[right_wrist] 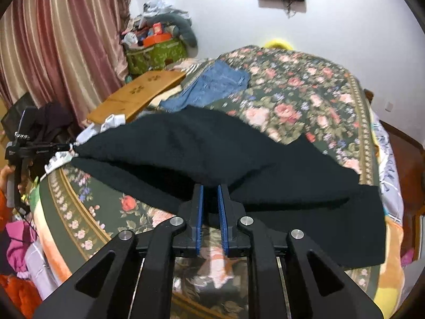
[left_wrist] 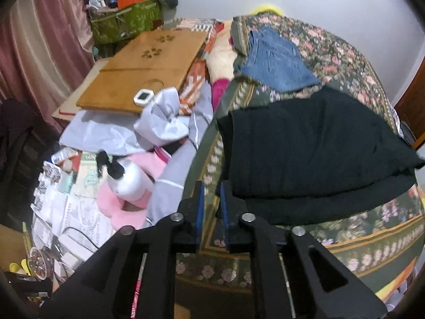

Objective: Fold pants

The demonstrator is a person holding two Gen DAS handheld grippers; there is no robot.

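Black knit pants [left_wrist: 313, 148] mid-frame, folded over once; further folds left. Left gripper [left_wrist: 211, 186] parted, empty; right gripper [right_wrist: 211, 187] pinching hem.

Wall [right_wrist: 345, 40]: plain white.
Curtain [right_wrist: 53, 47]: pink, striped, drawn.
Bed cover [right_wrist: 305, 93]: floral, dark green.
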